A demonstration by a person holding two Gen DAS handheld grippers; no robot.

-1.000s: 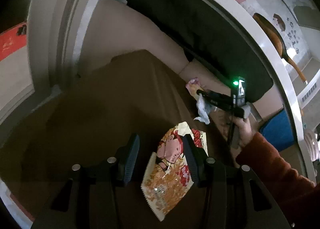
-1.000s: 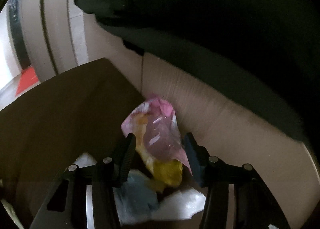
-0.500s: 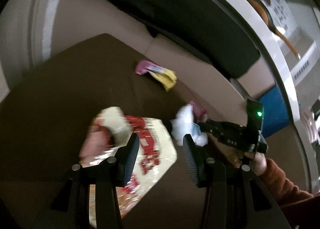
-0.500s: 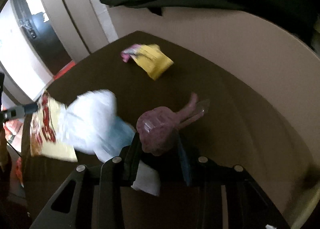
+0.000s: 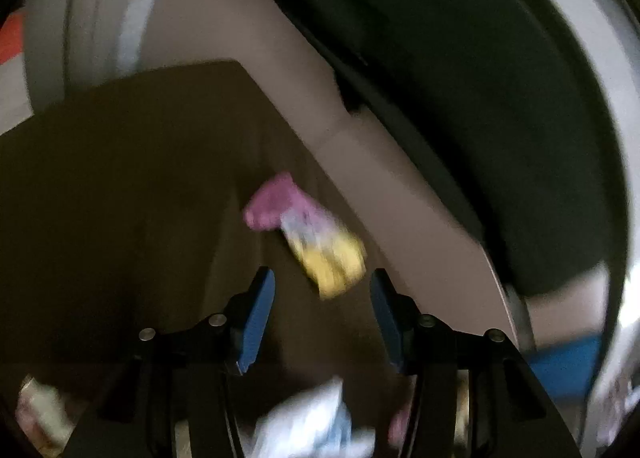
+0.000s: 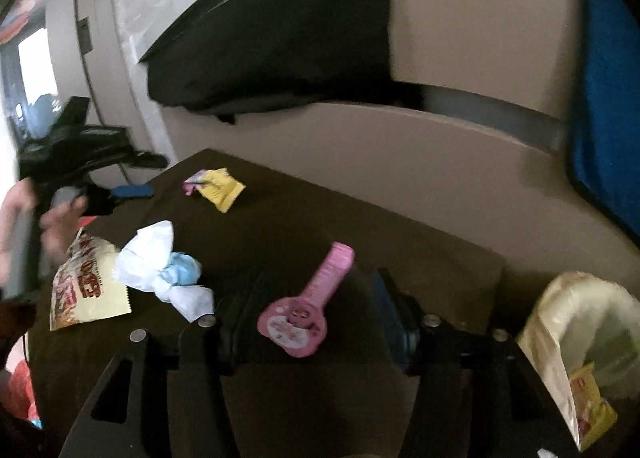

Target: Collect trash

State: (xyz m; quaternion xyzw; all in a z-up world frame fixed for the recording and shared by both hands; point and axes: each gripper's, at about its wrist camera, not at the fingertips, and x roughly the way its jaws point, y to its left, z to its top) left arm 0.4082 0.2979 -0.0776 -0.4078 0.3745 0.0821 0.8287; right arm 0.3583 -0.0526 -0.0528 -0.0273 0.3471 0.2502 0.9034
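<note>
My left claw [image 5: 322, 312] wide apart, holds nothing, hangs just short of pink-yellow wrapper [image 5: 316, 240] lying at far side of brown surface [image 5: 120, 178]. My right claw [image 6: 308, 314] also apart, pink toy [image 6: 306, 308] lying between its fingers. Wrapper looks light, crinkly, slippery; I'd pinch yellow end. Bag [image 6: 576, 322] waits right

Dark brown counter [image 6: 360, 226] with a square far corner, also seen in the left wrist view [image 5: 120, 162]. Behind it, a beige wall panel [image 6: 360, 146], a black cushion-like mass [image 6: 280, 50] above the panel, and a blue fabric item [image 6: 604, 98] at the right edge.
</note>
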